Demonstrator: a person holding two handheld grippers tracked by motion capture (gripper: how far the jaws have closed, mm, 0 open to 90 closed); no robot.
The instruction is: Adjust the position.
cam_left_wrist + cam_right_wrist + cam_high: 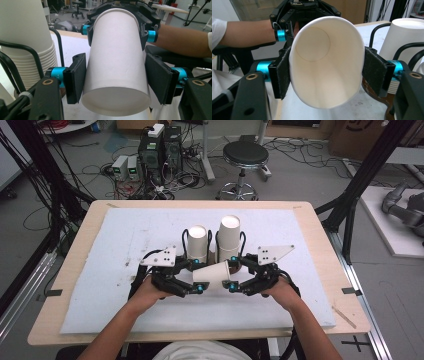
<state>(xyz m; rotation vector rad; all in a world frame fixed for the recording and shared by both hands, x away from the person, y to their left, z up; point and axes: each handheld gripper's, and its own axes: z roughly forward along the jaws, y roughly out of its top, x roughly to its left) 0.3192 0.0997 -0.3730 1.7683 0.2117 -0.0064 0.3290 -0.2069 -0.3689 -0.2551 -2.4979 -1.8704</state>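
No legible txt or labels.

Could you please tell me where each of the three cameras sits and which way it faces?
High view: above the person's side, facing forward and down on the table; forearms show.
Left gripper view: on the left gripper, facing the paper cup base; far forearm shows.
Right gripper view: on the right gripper, facing the cup's mouth.
All views share that cup.

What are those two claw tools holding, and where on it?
One paper cup, lying sideways between them. The left gripper clamps its closed bottom end; the right gripper squeezes the open rim end into an oval.
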